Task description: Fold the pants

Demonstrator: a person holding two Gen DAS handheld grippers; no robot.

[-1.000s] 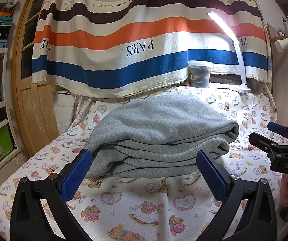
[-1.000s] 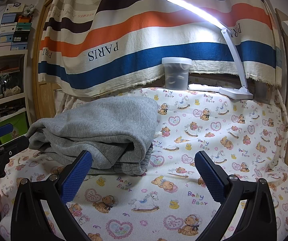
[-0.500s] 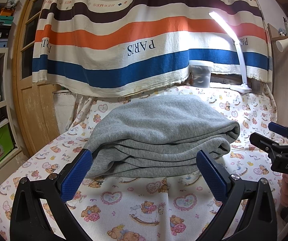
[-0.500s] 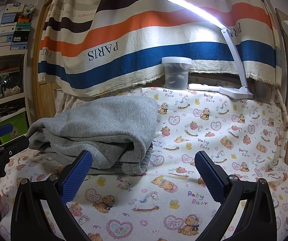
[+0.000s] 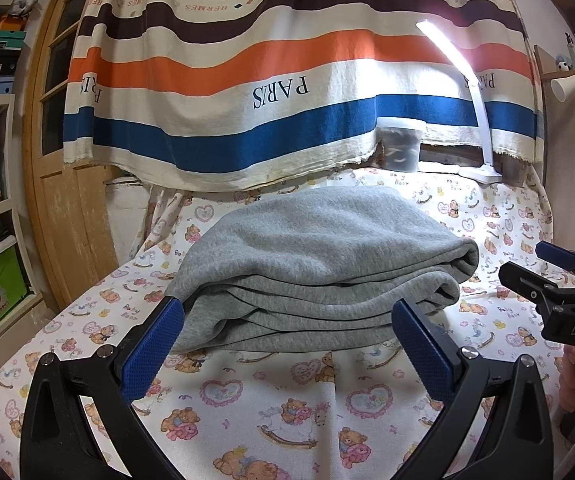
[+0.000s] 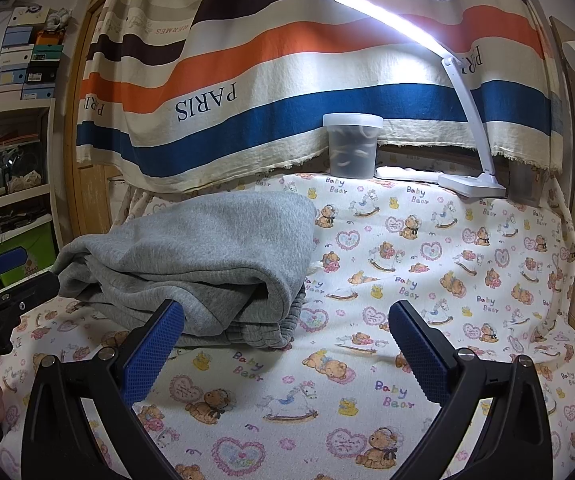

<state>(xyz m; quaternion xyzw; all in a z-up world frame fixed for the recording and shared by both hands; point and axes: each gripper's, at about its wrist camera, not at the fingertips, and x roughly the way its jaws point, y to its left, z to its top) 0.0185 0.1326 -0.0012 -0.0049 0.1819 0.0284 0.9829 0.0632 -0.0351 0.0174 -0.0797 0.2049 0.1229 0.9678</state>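
Bedsheet (image 6: 427, 264) with bear-and-heart print covering the whole work surface, stretched flat enough to serve as a folding bed. Striped cloth (image 5: 287, 92) hung across the far side, lettered PARIS, apparently as a backdrop. Grey pants (image 5: 319, 264) lying on the sheet as a thick stack of several layers, rounded fold edge to the right in the left wrist view, loose edges facing near; in the right wrist view the same bundle (image 6: 207, 264) sits left of centre, ribbed waistband or cuff showing at the bottom of the pile. Judged folded, or nearly so; top layer bulging, not pressed flat. Left gripper (image 5: 287, 344) held just near of the stack, blue pads spread wide to either side of its near edge, gripping nothing; contact between left pad and cloth not determinable. Right gripper (image 6: 287, 340) likewise spread wide and empty, pointing at bare sheet right of the bundle, left pad overlapping the pile's near corner in the picture. Both positions consistent with release and stand-off for checking. Desk lamp (image 6: 447, 80) at far right, lit, arm arched over the surface for illumination. Lidded plastic tub (image 6: 353, 146) far centre, clear of the work.
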